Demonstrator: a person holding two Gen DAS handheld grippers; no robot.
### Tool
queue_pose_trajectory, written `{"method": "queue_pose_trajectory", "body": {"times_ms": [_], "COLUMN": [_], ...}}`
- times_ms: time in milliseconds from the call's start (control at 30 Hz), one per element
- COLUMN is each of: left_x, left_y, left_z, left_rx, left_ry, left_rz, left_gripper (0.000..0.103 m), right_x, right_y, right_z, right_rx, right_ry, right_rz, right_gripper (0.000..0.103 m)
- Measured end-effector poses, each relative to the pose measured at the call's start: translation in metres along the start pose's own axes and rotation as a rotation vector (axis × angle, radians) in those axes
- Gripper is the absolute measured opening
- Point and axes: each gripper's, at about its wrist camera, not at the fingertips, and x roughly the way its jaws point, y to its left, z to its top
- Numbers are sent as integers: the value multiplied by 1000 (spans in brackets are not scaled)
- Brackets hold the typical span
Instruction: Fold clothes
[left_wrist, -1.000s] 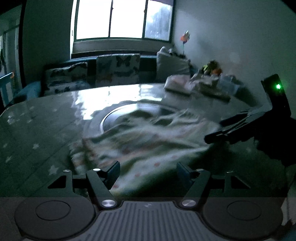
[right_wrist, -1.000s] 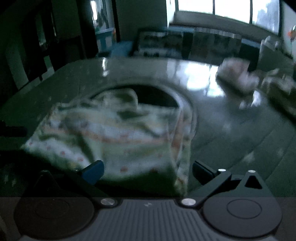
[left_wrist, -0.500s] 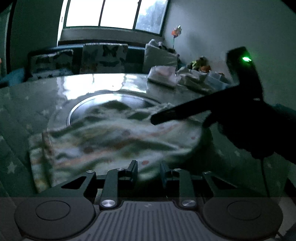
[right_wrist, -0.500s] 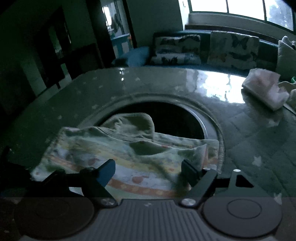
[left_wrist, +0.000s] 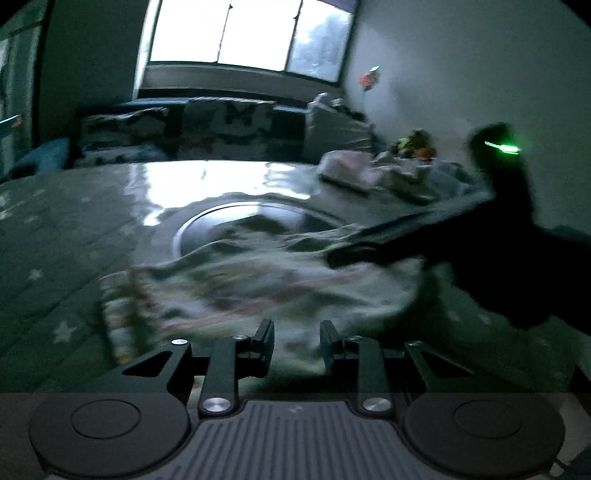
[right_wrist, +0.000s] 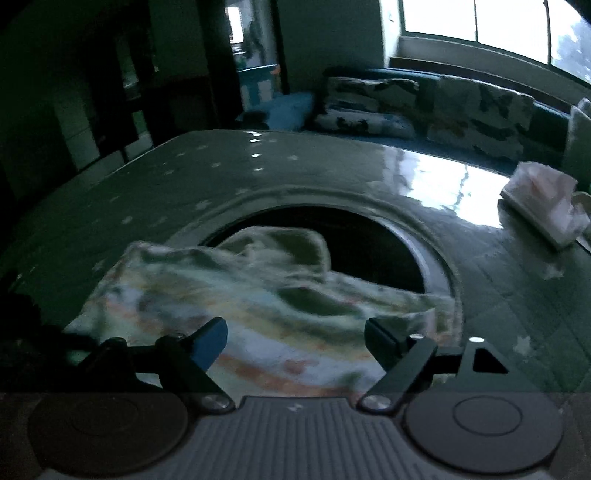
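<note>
A pale printed garment (left_wrist: 258, 280) lies rumpled on the green star-patterned table (left_wrist: 55, 258), half over a round dark inset (right_wrist: 369, 240). My left gripper (left_wrist: 297, 343) is at the garment's near edge. Its jaws are narrowed, with a bunched fold filling the gap between them. My right gripper (right_wrist: 295, 339) hovers low over the garment (right_wrist: 258, 314) near its right-hand edge. Its jaws stand wide and are opening, with the cloth under them and the pads clear of it. In the left wrist view the right gripper's finger (left_wrist: 369, 247) reaches in over the cloth as a dark bar under a green light.
A stack of folded pale clothes (right_wrist: 543, 199) sits at the table's far right, with toys and bags (left_wrist: 413, 147) behind it. A sofa with patterned cushions (left_wrist: 221, 125) runs under the bright window beyond the table. The inset has a metal ring (left_wrist: 192, 229).
My left jaws have closed in from wide to narrow on the garment's near edge. The right gripper has swung in over the cloth, and its jaws have narrowed a little.
</note>
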Motion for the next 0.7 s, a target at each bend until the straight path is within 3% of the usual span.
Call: {"method": "queue_pose_trajectory", "body": {"times_ms": [133, 267, 700], "left_x": [2, -4, -17], "left_y": [11, 16, 11], "left_z": [-9, -14, -17], "left_rx": [-22, -37, -39], "left_ry": [31, 23, 5], "left_rz": [43, 59, 98], "left_gripper": [30, 31, 33], "right_x": [-8, -11, -39], "right_y": [10, 10, 14], "right_z": [-15, -32, -49], "right_rx": [-26, -57, -39], "right_ry": [17, 30, -42], "right_rz": [3, -48, -81], "right_gripper": [84, 86, 87]}}
